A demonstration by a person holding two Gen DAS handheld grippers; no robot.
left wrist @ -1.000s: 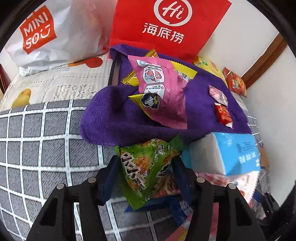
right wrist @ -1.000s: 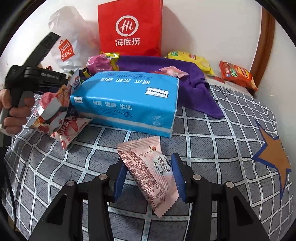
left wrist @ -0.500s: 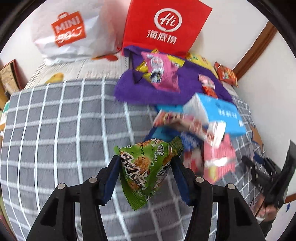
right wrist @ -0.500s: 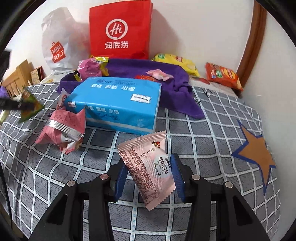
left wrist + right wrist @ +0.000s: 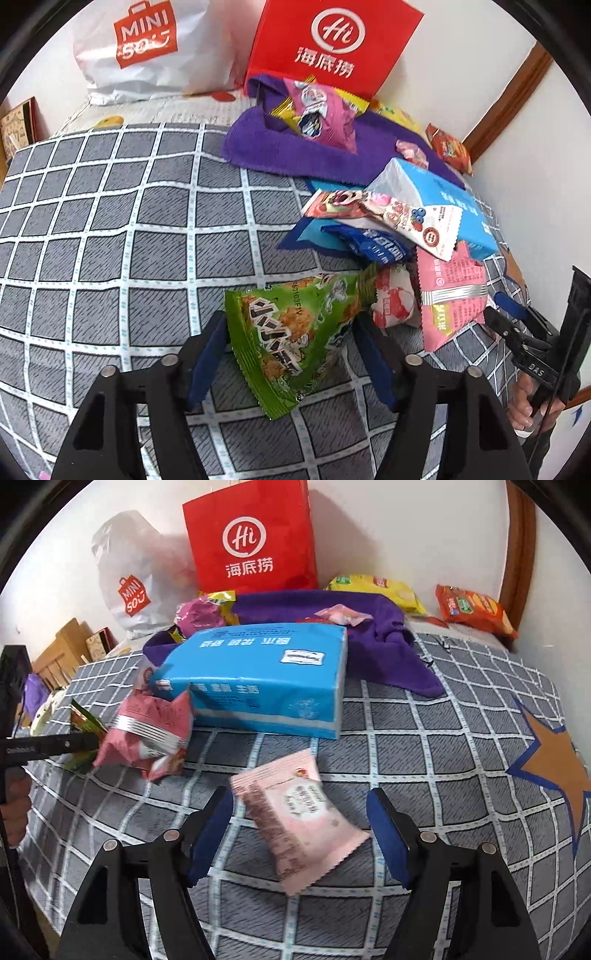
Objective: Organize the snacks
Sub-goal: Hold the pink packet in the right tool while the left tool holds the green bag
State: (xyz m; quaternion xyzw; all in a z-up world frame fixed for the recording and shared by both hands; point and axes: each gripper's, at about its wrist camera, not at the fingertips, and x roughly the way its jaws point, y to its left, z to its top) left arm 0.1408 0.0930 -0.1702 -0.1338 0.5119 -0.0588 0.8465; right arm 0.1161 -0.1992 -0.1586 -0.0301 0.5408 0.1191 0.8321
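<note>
In the left wrist view my left gripper is shut on a green snack packet, held just above the checked bed cover. To its right lies a pile of snacks: a pink packet, a blue packet and a long strawberry packet. In the right wrist view my right gripper is open, its pads well apart. A pale pink snack packet lies loose on the cover between them. My left gripper shows at the left edge.
A blue tissue pack lies mid-bed with a purple towel behind it carrying small snacks. A red paper bag and a white Miniso bag stand at the wall. Yellow and orange chip bags lie at the back right.
My right gripper has opened and the pale pink packet has dropped onto the cover. My left gripper has pulled back from the towel with the green packet and come lower.
</note>
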